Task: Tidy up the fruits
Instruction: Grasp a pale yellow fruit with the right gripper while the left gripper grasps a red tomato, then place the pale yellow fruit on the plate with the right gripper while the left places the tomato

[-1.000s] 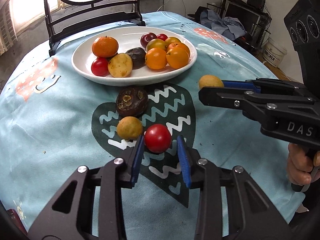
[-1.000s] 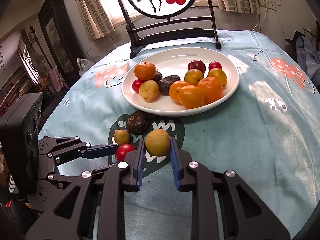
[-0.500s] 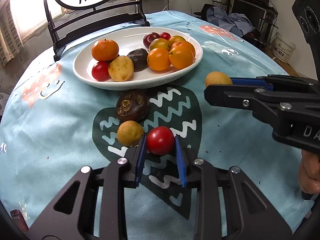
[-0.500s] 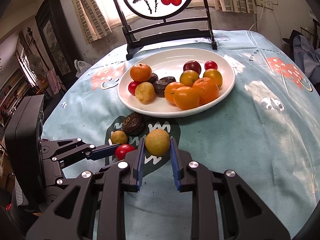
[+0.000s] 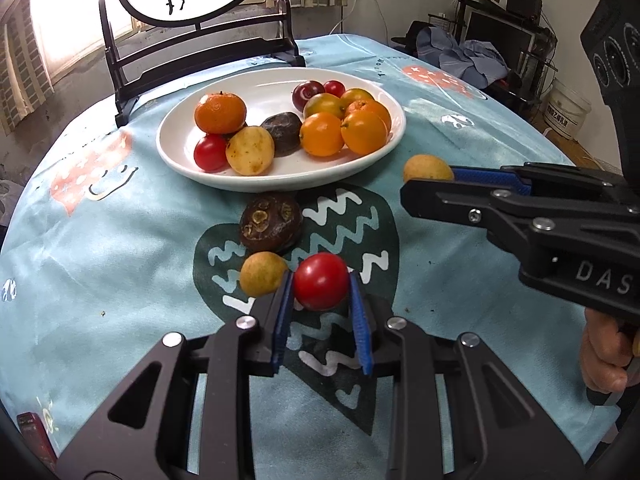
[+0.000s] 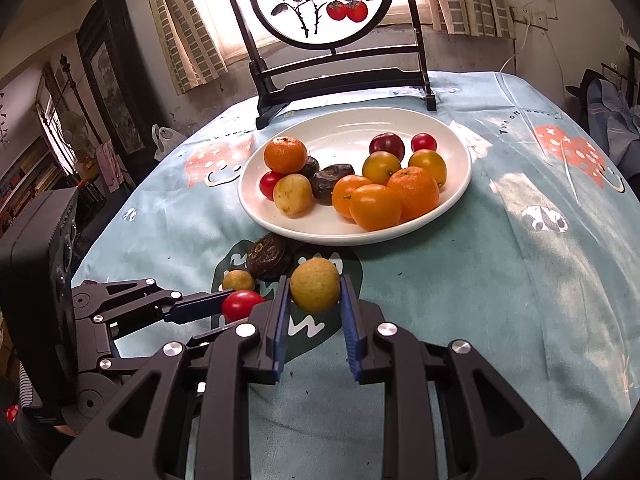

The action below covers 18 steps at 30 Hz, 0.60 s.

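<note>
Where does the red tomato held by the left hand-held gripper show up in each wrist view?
Left wrist view: the red tomato sits low centre, clamped in the left hand-held gripper.
Right wrist view: it appears lower left, at that gripper's blue tips, left of the yellow fruit.
Shared landmark: the white plate, beyond it in both.

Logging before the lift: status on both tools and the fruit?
Left tool shut on red tomato. Right tool shut on yellow fruit. Plate ahead, path clear. Two fruits left on cloth.
</note>
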### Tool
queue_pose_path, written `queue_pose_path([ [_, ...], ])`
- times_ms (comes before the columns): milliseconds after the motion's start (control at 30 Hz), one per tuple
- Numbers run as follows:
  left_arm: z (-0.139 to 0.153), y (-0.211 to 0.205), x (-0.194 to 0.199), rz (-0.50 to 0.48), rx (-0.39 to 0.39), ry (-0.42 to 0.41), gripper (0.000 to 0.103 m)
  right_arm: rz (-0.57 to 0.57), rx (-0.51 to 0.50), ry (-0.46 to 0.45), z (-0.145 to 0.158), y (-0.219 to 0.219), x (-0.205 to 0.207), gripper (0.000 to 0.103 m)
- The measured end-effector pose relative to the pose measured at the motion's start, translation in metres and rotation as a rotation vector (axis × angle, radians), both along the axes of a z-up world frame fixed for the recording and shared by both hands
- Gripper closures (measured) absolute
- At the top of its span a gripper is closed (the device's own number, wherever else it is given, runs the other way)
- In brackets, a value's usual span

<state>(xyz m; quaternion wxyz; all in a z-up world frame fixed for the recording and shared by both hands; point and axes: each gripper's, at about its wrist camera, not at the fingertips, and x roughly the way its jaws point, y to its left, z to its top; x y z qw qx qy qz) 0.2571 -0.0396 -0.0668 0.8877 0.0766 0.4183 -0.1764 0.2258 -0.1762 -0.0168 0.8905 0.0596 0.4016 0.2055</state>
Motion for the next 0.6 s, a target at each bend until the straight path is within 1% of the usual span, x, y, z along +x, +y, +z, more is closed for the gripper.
queue_pose_path([
  [267, 0.013, 0.004, -0.008, 0.031, -0.03, -0.055, 0.075, -0.005, -0.014, -0.051, 0.0, 0.003, 0.0, 0.078],
  [467, 0.025, 0.013, -0.013, 0.06, -0.075, -0.093, 0.075, -0.002, -0.029, -0.085, -0.001, 0.007, -0.002, 0.078],
  [600, 0.032, 0.018, -0.019, 0.078, -0.11, -0.126, 0.075, 0.006, -0.02, -0.125, 0.003, 0.008, -0.007, 0.078],
])
